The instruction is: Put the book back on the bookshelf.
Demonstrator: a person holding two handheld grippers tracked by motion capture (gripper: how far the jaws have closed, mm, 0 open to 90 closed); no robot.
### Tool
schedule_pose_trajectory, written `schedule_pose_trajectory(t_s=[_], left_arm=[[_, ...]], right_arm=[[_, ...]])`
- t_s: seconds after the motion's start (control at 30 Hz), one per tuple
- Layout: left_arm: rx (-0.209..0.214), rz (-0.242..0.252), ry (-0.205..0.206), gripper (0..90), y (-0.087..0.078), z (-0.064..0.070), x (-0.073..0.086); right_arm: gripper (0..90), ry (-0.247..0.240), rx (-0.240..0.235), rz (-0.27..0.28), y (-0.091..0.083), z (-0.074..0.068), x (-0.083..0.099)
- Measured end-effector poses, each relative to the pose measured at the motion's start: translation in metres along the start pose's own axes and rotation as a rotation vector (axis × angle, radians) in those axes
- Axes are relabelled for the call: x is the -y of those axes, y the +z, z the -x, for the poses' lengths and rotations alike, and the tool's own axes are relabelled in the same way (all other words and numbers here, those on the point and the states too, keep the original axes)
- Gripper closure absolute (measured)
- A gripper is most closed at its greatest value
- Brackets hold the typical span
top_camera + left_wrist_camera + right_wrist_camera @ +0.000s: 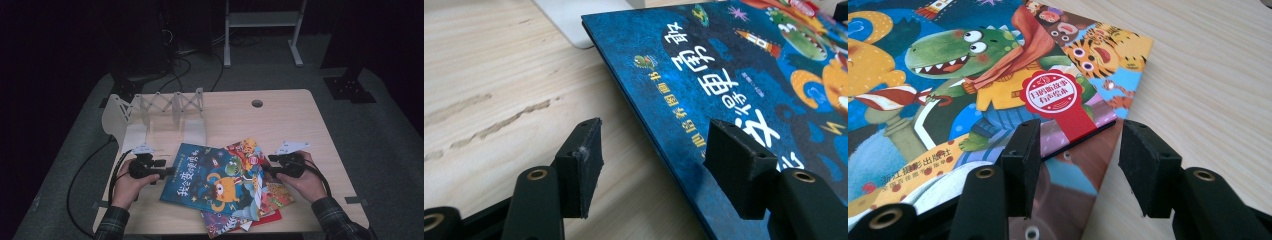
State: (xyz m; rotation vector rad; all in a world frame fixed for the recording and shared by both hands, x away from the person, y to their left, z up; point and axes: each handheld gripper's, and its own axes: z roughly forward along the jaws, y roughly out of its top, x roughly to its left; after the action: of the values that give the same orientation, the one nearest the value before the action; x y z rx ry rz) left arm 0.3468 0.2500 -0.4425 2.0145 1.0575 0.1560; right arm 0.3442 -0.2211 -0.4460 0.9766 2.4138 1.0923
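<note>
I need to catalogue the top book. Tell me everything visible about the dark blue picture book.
The dark blue picture book lies flat and closed, topmost on a fanned pile of books, angled across the wooden table. Its glossy cover shows white Chinese characters, an orange monster and a green dinosaur. The open left gripper straddles its edge.

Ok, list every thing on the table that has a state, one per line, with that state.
Blue book: closed, face up, flat on top of the pile.
Other books: closed, fanned out beneath the blue one.
White rack: upright, stretched open, slots empty.
Left gripper: jaws open, straddling the blue book's edge.
Right gripper: jaws open at the pile's corner.
</note>
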Motion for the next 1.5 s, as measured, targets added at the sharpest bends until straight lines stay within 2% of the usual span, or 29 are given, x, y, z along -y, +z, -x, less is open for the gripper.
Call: schedule_pose_trajectory(t_s=[0.23, 0.27, 0.37, 0.43, 0.5, 0.53, 0.57, 0.6, 0.7, 0.8, 0.87, 0.93, 1.0, 1.03, 1.1, 1.17, 1.23, 1.27, 1.5], left_arm=[[-0.001, 0.016, -0.025, 41.5, -0.004, -0.008, 0.004], [-0.015, 0.016, -0.027, 41.3, -0.005, -0.009, 0.004], [-0.004, -0.006, -0.030, 41.3, -0.005, -0.010, 0.006], [-0.008, -0.023, -0.046, 41.6, -0.005, -0.009, 0.007], [-0.022, -0.026, -0.024, 42.6, -0.006, -0.009, 0.007], [-0.030, -0.031, -0.030, 40.7, -0.005, -0.009, 0.007], [-0.038, -0.036, -0.061, 37.3, -0.004, -0.009, 0.007], [-0.042, -0.039, -0.056, 34.0, -0.003, -0.008, 0.007], [0.002, -0.035, -0.081, 34.8, -0.002, -0.009, 0.008], [0.018, -0.033, -0.091, 33.5, -0.003, -0.010, 0.007], [0.035, -0.046, -0.086, 36.2, -0.002, -0.010, 0.007], [-0.008, -0.035, -0.039, 37.6, -0.001, -0.007, 0.007], [-0.020, -0.032, -0.011, 40.4, 0.000, -0.005, 0.006], [-0.010, -0.039, -0.022, 41.0, 0.002, -0.005, 0.006], [-0.028, -0.061, -0.019, 37.9, 0.003, -0.006, 0.006], [-0.014, -0.057, -0.041, 34.9, 0.004, -0.008, 0.007], [-0.015, -0.058, -0.041, 34.9, 0.005, -0.009, 0.007], [-0.001, -0.063, -0.057, 35.0, 0.007, -0.010, 0.010], [0.076, -0.062, -0.089, 36.4, 0.012, -0.008, 0.012]], right_arm=[[49.8, -0.012, -0.013, 0.001, 0.010, -0.003, -0.009], [49.8, -0.013, -0.013, -0.001, 0.010, -0.003, -0.010], [48.4, -0.024, -0.011, -0.009, 0.011, -0.004, -0.009], [48.0, -0.026, -0.010, -0.016, 0.011, -0.003, -0.008], [47.3, -0.024, -0.010, -0.023, 0.011, -0.003, -0.006], [47.1, -0.025, -0.010, -0.020, 0.011, -0.003, -0.006], [46.4, -0.025, -0.012, -0.020, 0.010, -0.003, -0.005], [46.0, -0.026, -0.011, -0.020, 0.010, -0.003, -0.006], [44.3, -0.029, -0.016, -0.020, 0.008, -0.005, -0.005], [43.3, -0.021, -0.027, -0.012, 0.005, -0.006, -0.004], [42.7, -0.013, -0.034, -0.004, 0.004, -0.006, -0.003], [41.6, -0.008, -0.034, -0.002, 0.002, -0.007, -0.003], [41.5, -0.011, -0.035, -0.002, 0.002, -0.007, -0.002], [41.3, -0.008, -0.037, -0.002, 0.002, -0.007, -0.001], [41.0, -0.014, -0.031, -0.004, 0.001, -0.007, -0.001], [40.8, -0.017, -0.031, -0.003, 0.001, -0.007, -0.001], [40.7, -0.012, -0.032, 0.001, 0.000, -0.007, 0.000], [40.5, -0.013, -0.030, 0.000, -0.001, -0.007, 0.000], [40.6, -0.014, -0.038, 0.003, -0.006, -0.008, 0.004]])
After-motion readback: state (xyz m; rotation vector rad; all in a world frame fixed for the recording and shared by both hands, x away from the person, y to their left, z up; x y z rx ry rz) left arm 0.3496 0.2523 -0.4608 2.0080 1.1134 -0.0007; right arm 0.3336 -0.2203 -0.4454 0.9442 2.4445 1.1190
